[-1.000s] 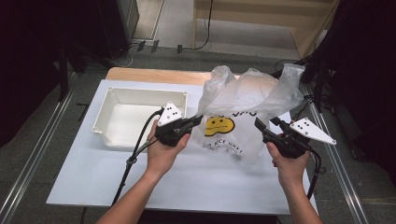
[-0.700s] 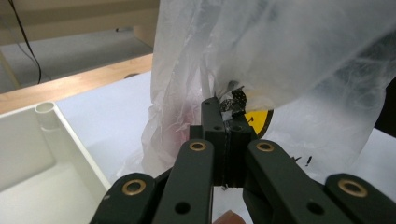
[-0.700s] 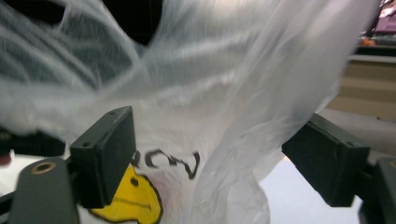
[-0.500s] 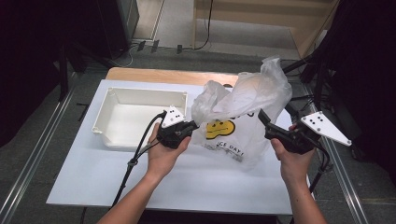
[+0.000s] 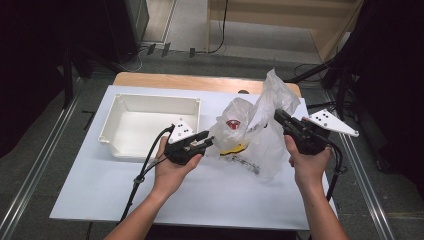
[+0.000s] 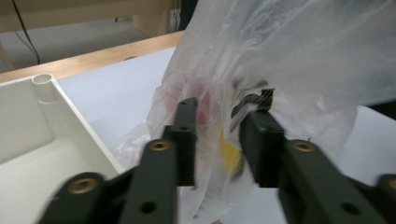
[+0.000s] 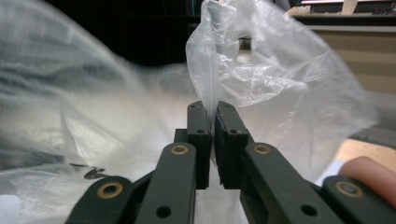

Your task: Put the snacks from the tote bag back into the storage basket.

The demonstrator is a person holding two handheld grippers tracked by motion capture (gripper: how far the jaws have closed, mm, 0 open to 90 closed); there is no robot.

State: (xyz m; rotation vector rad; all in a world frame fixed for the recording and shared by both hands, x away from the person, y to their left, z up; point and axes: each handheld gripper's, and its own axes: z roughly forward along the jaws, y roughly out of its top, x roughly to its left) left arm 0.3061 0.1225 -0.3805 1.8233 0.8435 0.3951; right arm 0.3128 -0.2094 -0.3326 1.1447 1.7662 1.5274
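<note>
Left gripper [image 6: 217, 140] jaws are rising from the bottom edge, standing apart, having just been opening. A fold of the clear plastic bag [image 6: 289, 60] is hanging in the gap between them, with neither pad visibly pressing on it. Red, yellow and black patches are showing blurred through the film, ahead of the jaws. The white tray [image 6: 70, 121] is lying at the left, one rounded corner post standing up, close beside the bag. The white table [image 6: 121, 88] is running to a wooden edge [image 6: 93, 56] behind.
</note>
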